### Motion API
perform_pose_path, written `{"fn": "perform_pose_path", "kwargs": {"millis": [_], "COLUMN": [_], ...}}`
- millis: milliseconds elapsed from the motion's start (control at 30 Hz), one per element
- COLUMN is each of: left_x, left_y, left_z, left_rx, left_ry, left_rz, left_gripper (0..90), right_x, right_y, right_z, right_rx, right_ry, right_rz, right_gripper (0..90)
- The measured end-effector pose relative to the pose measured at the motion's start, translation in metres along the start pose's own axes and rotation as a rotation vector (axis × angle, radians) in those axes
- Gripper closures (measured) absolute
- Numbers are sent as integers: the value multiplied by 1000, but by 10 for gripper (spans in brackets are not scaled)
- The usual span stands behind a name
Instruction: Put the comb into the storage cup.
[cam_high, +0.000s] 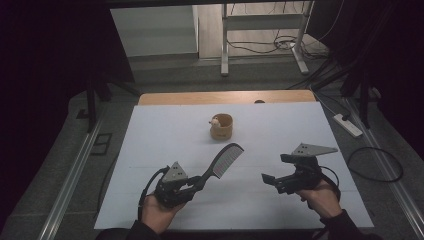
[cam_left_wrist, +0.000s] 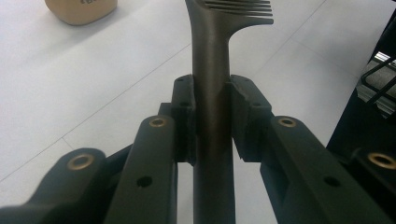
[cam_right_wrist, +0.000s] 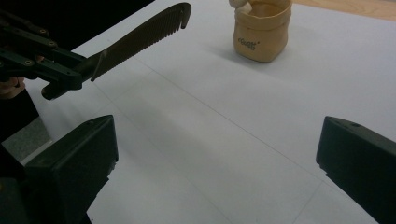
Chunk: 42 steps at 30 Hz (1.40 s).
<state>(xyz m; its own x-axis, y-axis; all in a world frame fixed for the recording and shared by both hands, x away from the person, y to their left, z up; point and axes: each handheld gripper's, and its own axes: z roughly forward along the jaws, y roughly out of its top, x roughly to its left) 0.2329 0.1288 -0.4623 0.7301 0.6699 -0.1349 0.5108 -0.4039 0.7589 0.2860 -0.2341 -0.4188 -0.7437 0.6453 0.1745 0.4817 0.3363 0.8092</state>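
A dark comb (cam_high: 223, 160) is held by its handle in my left gripper (cam_high: 196, 183), which is shut on it above the white sheet. In the left gripper view the comb's handle (cam_left_wrist: 212, 84) runs between the two pads, teeth to the right. My right gripper (cam_high: 274, 170) is open at the right, jaws wide apart and nothing between them. From the right gripper view the comb (cam_right_wrist: 140, 39) points up and to the right toward a small tan pouch (cam_right_wrist: 261, 28). The pouch (cam_high: 221, 126) stands upright at the middle of the sheet, beyond both grippers.
The white sheet (cam_high: 165, 130) covers a wooden table (cam_high: 225, 97). A small pale object (cam_high: 215, 121) sits at the pouch's rim. Beyond the table are a white desk frame (cam_high: 262, 30), floor cables and a power strip (cam_high: 347, 125) at the right.
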Motion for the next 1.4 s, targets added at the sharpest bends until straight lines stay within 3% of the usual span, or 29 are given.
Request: {"fn": "perform_pose_path", "kwargs": {"millis": [300,567,1000,1400], "left_x": [-1,0,-1,-2], "left_y": [1,1,1,2], "left_z": [3,4,6,6], "left_rx": [3,0,-5,-30], "left_ry": [-4,-7,-15,-15], "left_rz": [7,0,18,32], "left_gripper": [722,722,722,722], "right_x": [-1,-2,-2,1], "right_y": [9,15,27,42], "right_z": [7,13,25,41], "right_rx": [4,21,26,62], "right_ry": [13,-3,76,86], "right_rz": [-6,18,72,69], "right_gripper": [0,0,0,0]}}
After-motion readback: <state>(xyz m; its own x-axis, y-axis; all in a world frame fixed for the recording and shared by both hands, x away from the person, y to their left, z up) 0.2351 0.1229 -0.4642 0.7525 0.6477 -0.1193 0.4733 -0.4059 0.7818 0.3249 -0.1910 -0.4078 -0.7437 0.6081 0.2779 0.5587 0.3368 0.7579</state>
